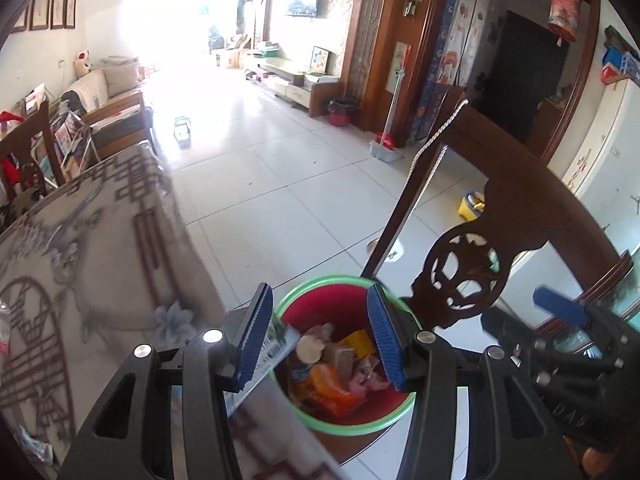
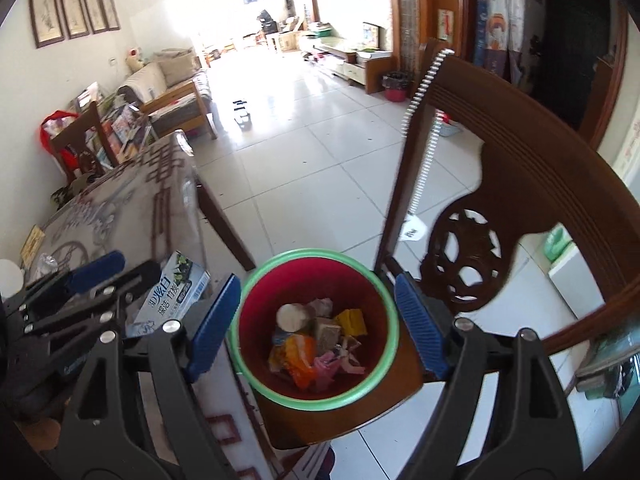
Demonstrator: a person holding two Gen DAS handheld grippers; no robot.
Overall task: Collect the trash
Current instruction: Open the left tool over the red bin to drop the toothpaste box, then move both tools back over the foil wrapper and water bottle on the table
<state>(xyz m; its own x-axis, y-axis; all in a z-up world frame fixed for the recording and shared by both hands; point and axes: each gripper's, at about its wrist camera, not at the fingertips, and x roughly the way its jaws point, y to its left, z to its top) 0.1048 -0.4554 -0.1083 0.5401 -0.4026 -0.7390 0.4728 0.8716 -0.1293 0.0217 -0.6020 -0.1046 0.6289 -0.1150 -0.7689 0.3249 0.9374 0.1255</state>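
Red bin (image 2: 256, 320) below both tilted-down claws: right claw (image 2: 316, 324) wide, empty; left claw (image 1: 320, 336) grips carton (image 1: 272, 348).

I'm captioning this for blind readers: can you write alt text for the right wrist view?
The open right gripper hangs above a red bin of wrappers standing on a wooden chair. At left, the left gripper holds a tissue pack.
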